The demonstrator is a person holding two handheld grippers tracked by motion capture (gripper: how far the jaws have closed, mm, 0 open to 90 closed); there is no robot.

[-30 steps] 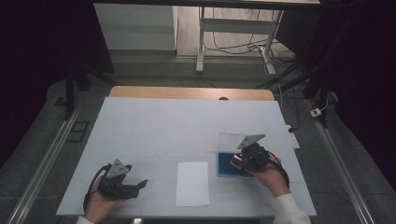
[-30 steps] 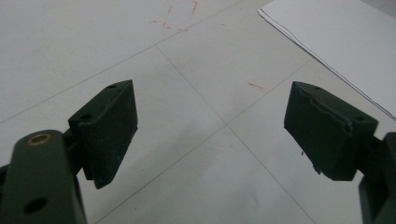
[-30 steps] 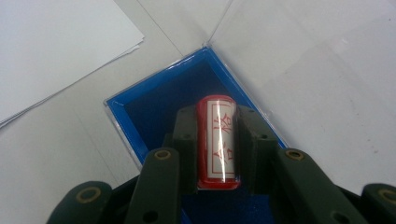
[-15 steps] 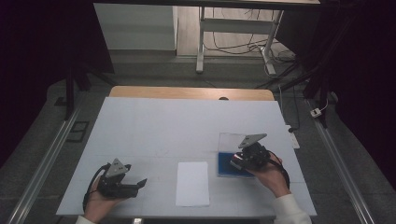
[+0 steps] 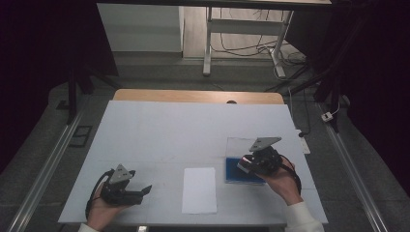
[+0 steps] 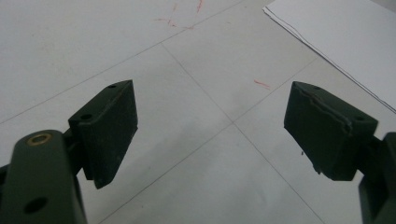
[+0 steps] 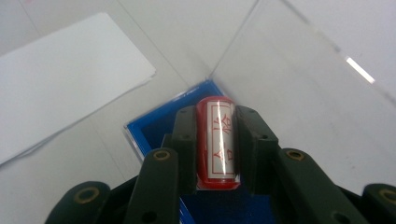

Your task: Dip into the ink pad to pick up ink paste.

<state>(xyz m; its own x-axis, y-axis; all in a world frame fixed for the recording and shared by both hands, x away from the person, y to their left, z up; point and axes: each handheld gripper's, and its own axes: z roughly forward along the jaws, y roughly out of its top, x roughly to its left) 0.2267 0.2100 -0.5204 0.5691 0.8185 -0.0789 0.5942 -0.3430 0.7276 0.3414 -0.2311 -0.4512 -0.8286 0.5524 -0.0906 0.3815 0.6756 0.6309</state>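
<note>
We see the right gripper point(image 7: 215, 140) clamped on a red stamp point(image 7: 217, 142) over the blue ink pad point(image 5: 241, 170) at near right. The left gripper point(image 6: 212, 135) rests low, jaws wide, left of the paper point(image 5: 199, 190).

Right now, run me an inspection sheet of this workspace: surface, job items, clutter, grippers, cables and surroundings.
Surface: white table with faint seam lines and small red marks near the left gripper.
Job's things: red stamp with red characters on its white face, clamped over the blue ink pad; its clear lid lies open behind it; white paper sheet lies flat near the front edge.
Clutter: nothing seen.
Grippers: left gripper open, empty, low over bare table; right gripper shut on the stamp.
Cables: black cable loops at the left gripper; loose wires on the floor beyond.
Surroundings: dark room, metal frame legs, floor rails either side.
</note>
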